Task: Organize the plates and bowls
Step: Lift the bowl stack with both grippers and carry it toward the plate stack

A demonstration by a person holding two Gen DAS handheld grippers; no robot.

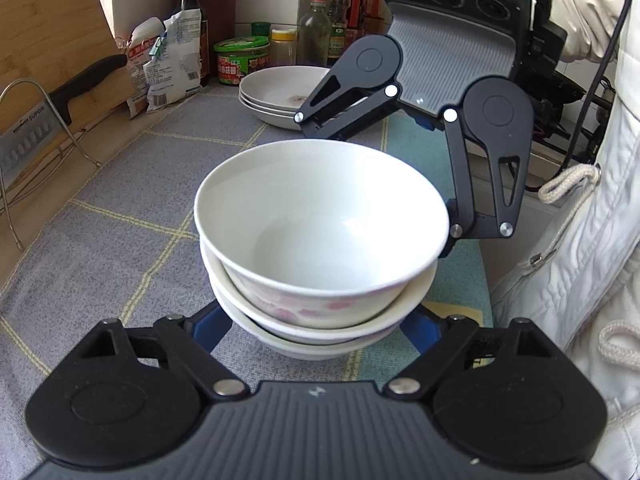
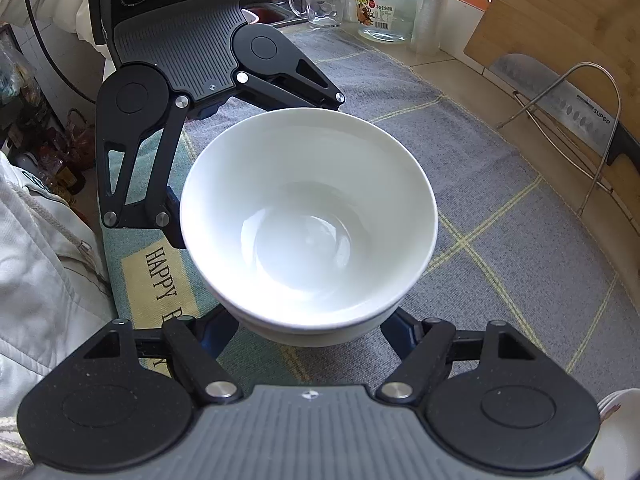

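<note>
Bowl stack [image 1: 320, 248] sits on the tabletop mat [image 1: 120, 220], just in front of the plate stack [image 1: 276, 96]. Left tool [image 1: 320, 334] and right tool [image 2: 308, 330] both flank its base, fingertips hidden: can't tell whether you're clamped. Glazed ceramic: heavy, slick, chips easily. Grip low, under the bottom bowl.

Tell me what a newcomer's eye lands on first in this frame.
A stack of white bowls fills the middle of both views, standing on a grey checked cloth, the lower ones showing pink flowers. Two black tools flank it from opposite sides, the left tool near the stack's base and the right tool likewise. Behind, a pile of plates sits before bottles and jars.
</note>
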